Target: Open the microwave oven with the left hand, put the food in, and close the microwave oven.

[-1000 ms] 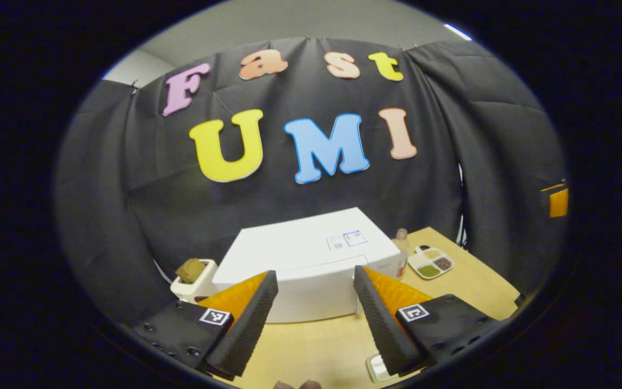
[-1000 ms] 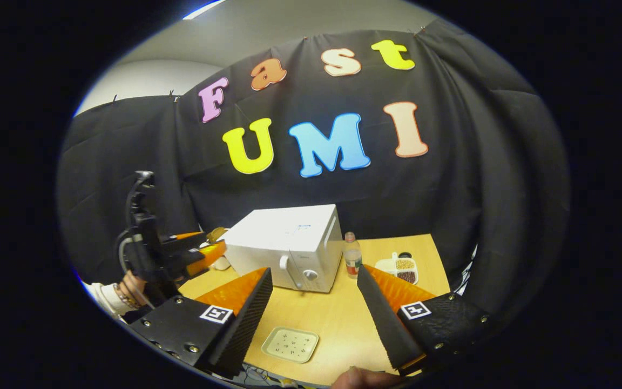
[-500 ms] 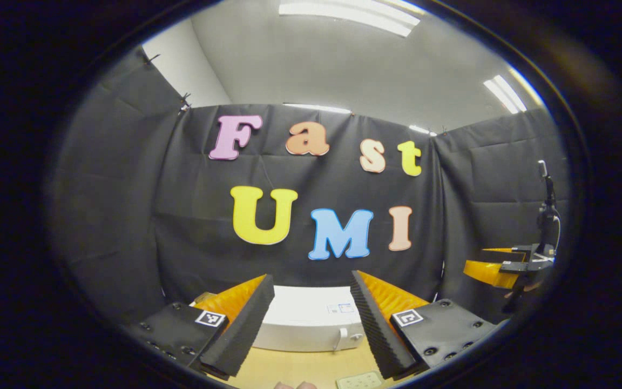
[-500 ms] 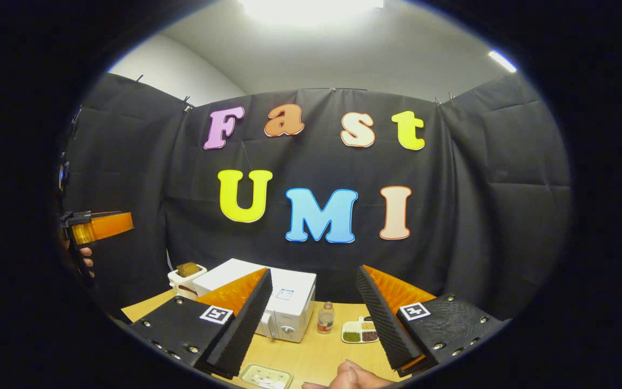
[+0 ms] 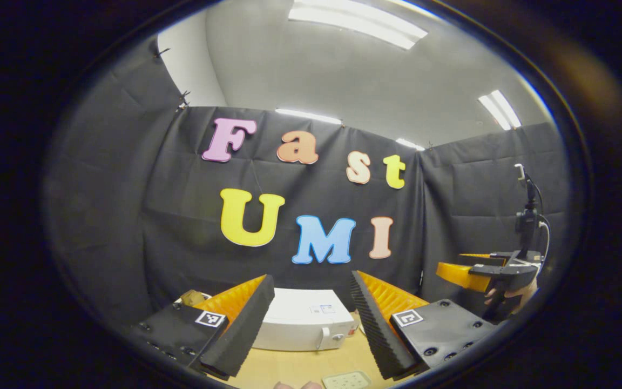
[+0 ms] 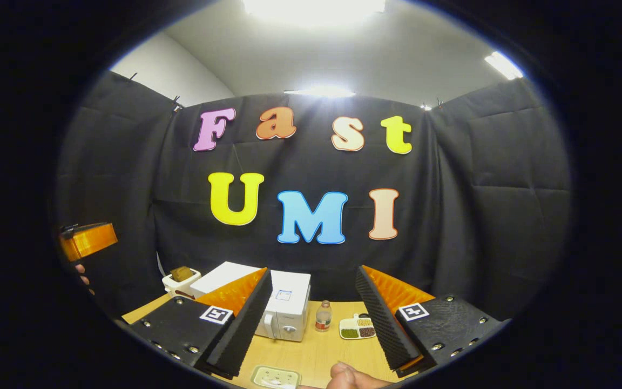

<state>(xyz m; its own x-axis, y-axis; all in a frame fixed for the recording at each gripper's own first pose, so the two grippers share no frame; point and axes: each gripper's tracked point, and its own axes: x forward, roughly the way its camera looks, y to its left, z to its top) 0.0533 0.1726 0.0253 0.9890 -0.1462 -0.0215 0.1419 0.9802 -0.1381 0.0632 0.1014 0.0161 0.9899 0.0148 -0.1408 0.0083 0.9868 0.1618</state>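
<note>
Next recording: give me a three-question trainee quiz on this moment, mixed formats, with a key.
1. True or false: the microwave door is already open.
2. Multiple choice: what stands on the table just right of the microwave in the right gripper view? A) a kettle B) a small bottle C) a stack of bowls
3. Fill in: both the left gripper and the right gripper have their fingers spread ____, holding nothing.

Key: 1 false, the door is shut with its handle at the front; 2 B, with a divided food tray farther right; 3 open.
</note>
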